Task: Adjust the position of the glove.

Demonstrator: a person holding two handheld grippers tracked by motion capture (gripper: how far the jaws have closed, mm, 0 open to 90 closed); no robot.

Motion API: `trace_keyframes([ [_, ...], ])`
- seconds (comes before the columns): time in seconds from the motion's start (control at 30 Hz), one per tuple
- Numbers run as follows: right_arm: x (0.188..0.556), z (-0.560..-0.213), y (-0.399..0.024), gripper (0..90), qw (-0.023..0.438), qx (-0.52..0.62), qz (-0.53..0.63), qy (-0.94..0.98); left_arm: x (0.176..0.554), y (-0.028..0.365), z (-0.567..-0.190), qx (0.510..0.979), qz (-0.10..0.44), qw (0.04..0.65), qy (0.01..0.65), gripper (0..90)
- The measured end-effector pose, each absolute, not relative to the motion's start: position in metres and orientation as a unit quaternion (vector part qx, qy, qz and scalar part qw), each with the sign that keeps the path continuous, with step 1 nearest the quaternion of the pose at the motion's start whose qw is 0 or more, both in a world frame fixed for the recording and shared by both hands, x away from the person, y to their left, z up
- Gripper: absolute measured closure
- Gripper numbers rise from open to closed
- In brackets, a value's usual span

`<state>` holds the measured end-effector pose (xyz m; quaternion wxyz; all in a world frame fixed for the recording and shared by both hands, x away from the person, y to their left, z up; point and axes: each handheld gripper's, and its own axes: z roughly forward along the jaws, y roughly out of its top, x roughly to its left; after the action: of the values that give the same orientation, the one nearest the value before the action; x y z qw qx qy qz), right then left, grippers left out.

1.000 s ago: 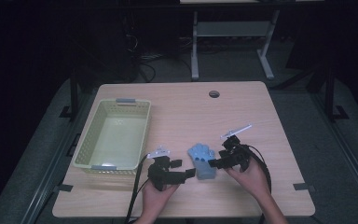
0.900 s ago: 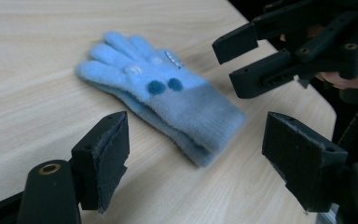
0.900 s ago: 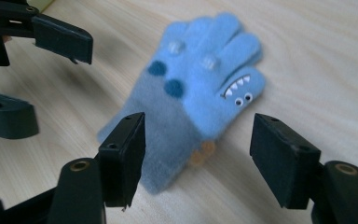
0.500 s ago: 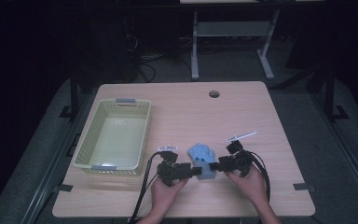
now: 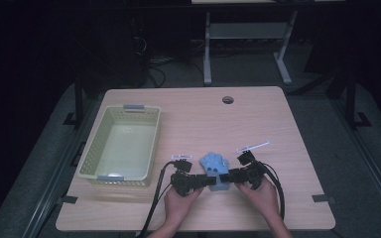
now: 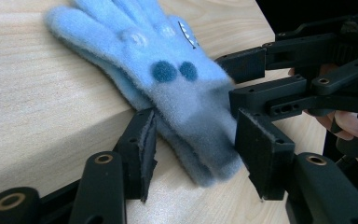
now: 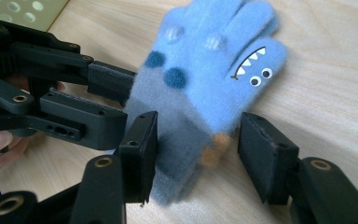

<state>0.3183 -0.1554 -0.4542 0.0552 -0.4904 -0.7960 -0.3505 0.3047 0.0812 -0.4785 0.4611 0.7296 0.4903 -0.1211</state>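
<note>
- Blue glove (image 5: 215,164): lies flat on the wooden table (image 5: 278,124), low and centre in the high view, fingers pointing toward the top of the frame. It carries dark blue dots and a toothed mouth with two eyes printed near one edge.
- Left gripper (image 5: 209,181): enters from the lower left of the glove. In the left gripper view its jaws straddle the grey-blue cuff end of the glove (image 6: 186,98); they have just been closing and now stand half-wide. The right-hand pad sits at the fabric; firm pressing contact cannot be confirmed.
- Right gripper (image 5: 224,177): enters from the lower right. In the right gripper view its jaws have likewise just been closing around the cuff of the glove (image 7: 205,79); the left pad meets the fabric, the right pad stands just clear.
- Both grippers meet at the cuff, close together.
- Pale yellow-green basket (image 5: 95,148): stands left of centre in the high view, well apart from the glove. Perforated walls, grey handle tabs at each short end. Interior holds nothing.
</note>
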Motion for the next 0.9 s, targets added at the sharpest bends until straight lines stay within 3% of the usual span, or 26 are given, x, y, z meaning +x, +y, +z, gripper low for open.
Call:
trace_keyframes([
  [0.33, 0.316, -0.461, -0.155, 52.5, 0.064, -0.502, -0.357, -0.785, 0.307, 0.079, -0.478, 0.736, -0.123, 0.454, 0.487, 52.3],
  [0.57, 0.312, -0.463, -0.154, 57.9, 0.068, -0.511, -0.365, -0.775, 0.309, 0.081, -0.476, 0.73, -0.143, 0.447, 0.497, 47.9],
  [0.9, 0.311, -0.465, -0.155, 62.0, 0.076, -0.514, -0.374, -0.768, 0.311, 0.081, -0.483, 0.715, -0.174, 0.454, 0.502, 56.7],
])
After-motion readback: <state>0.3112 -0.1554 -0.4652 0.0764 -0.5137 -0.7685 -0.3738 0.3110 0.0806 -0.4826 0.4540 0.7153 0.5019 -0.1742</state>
